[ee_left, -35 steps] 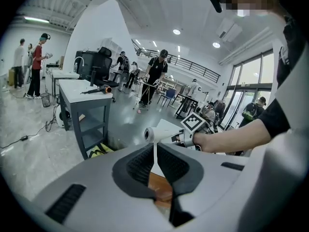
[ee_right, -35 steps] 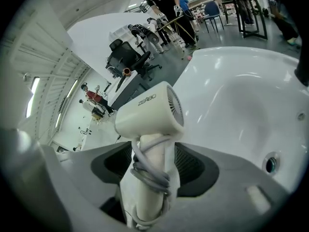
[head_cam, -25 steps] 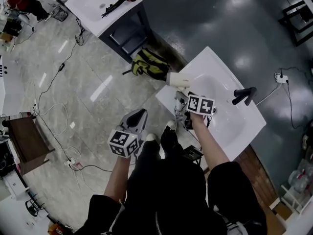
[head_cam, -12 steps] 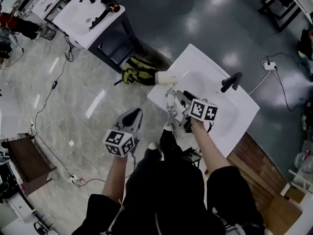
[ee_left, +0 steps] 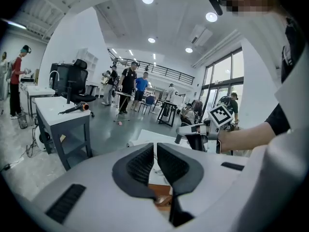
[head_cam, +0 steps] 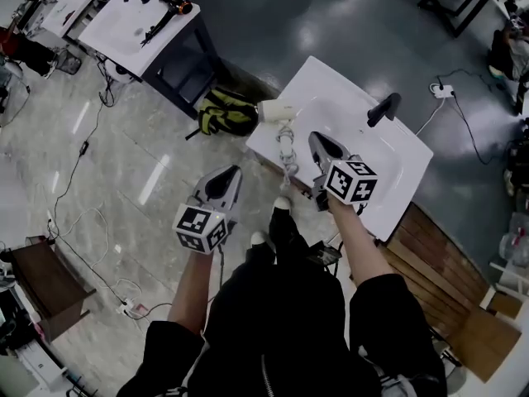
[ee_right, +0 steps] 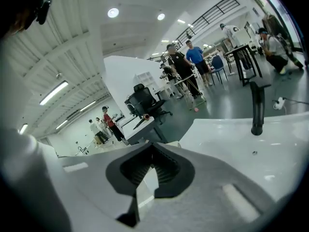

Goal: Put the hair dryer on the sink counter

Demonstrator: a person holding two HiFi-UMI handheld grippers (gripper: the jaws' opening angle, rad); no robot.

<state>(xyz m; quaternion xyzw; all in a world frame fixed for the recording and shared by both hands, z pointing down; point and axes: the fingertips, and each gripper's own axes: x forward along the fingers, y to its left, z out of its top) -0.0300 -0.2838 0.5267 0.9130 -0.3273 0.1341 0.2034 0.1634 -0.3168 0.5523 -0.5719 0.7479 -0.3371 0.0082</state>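
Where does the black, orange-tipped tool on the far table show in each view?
Head view: top left, the tool lies on the far table.
Left gripper view: at left, mid-height, on that table.
Right gripper view: small, near centre, just above the jaws.
Shared landmark: the white sink counter, visible in all three.

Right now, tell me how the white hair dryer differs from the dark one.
The white hair dryer lies on the near sink counter, at its corner; the dark hair dryer lies on the far counter. The white one looks stubbier; the dark one is slimmer, orange-tipped. Both lie ungripped.
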